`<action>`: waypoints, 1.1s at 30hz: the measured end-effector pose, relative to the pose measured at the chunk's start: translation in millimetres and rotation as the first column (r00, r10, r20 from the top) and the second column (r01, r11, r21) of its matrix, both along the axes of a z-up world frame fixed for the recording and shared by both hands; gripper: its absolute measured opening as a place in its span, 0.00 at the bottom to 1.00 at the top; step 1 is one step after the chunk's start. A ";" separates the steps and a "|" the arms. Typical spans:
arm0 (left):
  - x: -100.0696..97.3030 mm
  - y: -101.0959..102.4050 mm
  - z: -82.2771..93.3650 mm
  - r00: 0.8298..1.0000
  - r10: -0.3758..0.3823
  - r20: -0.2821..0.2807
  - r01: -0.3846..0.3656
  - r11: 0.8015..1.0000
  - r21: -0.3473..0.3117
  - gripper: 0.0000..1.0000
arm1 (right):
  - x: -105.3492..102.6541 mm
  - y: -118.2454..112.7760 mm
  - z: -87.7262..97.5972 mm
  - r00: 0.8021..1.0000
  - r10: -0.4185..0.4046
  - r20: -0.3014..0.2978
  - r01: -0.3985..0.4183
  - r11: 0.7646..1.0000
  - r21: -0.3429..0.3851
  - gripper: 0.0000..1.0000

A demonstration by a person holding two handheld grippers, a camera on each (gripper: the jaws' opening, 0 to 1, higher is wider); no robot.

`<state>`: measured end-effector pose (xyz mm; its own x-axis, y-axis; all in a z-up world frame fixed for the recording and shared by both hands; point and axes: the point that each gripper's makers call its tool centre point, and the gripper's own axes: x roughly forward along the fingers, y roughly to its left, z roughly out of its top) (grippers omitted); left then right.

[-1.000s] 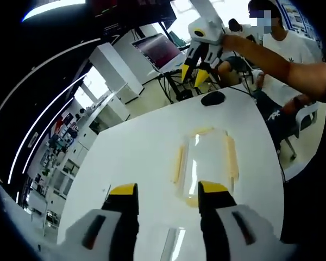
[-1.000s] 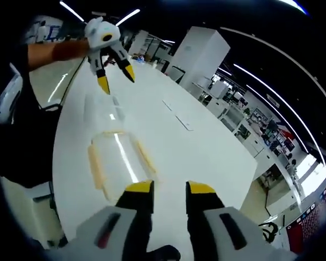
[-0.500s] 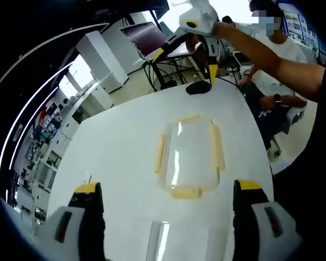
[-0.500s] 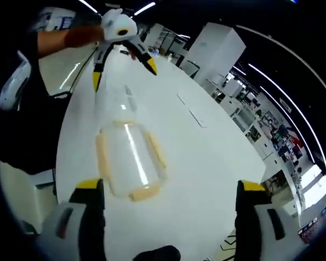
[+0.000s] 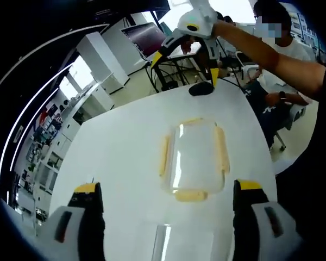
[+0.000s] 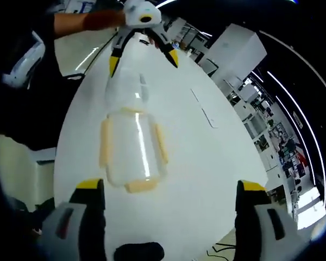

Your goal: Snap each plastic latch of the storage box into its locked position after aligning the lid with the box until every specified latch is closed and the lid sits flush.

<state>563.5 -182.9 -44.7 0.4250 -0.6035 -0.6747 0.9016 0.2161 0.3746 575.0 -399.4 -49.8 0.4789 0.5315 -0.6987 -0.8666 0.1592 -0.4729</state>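
Wide apart, the jaws of the left gripper [image 5: 168, 209] rise yellow-tipped from the near edge of the left gripper view, holding nothing. Just beyond them on the white table [image 5: 119, 152] lies the clear storage box [image 5: 194, 159] with its lid on, cream latches along its left and right sides and on its near and far ends. A second clear piece [image 5: 185, 244] lies on the table nearer the camera, between the jaws. Beyond the box, above the far table edge, the right gripper [image 5: 186, 60] hangs with its jaws spread, held out on a person's arm [image 5: 271, 51]; a dark mouse-like object [image 5: 200, 89] sits on the table under it.

From the right gripper view, that gripper's own jaws frame the box [image 6: 131, 147] from the other end, and the left gripper [image 6: 144, 54] hovers spread above the far side of the table [image 6: 206, 157].
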 end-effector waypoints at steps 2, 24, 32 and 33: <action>0.9 0.6 -2.1 1.000 0.001 -0.009 -0.001 1.000 0.007 1.00 | -1.1 0.5 -3.2 1.000 0.016 -0.015 -0.016 1.000 -0.015 0.96; 3.1 -2.7 -20.6 0.998 -0.001 -0.067 0.006 0.997 0.075 0.95 | 3.7 -7.6 -15.7 0.998 0.022 -0.066 -0.026 0.998 -0.053 0.95; 8.1 1.6 -3.8 0.995 -0.002 -0.098 0.007 0.999 0.047 0.96 | 6.8 -5.8 -7.1 0.995 0.039 -0.091 -0.048 0.994 -0.095 0.89; 5.5 1.3 -4.3 0.995 -0.007 -0.100 0.012 0.999 0.053 0.96 | 7.1 -5.5 -6.5 0.995 0.039 -0.092 -0.047 0.994 -0.095 0.88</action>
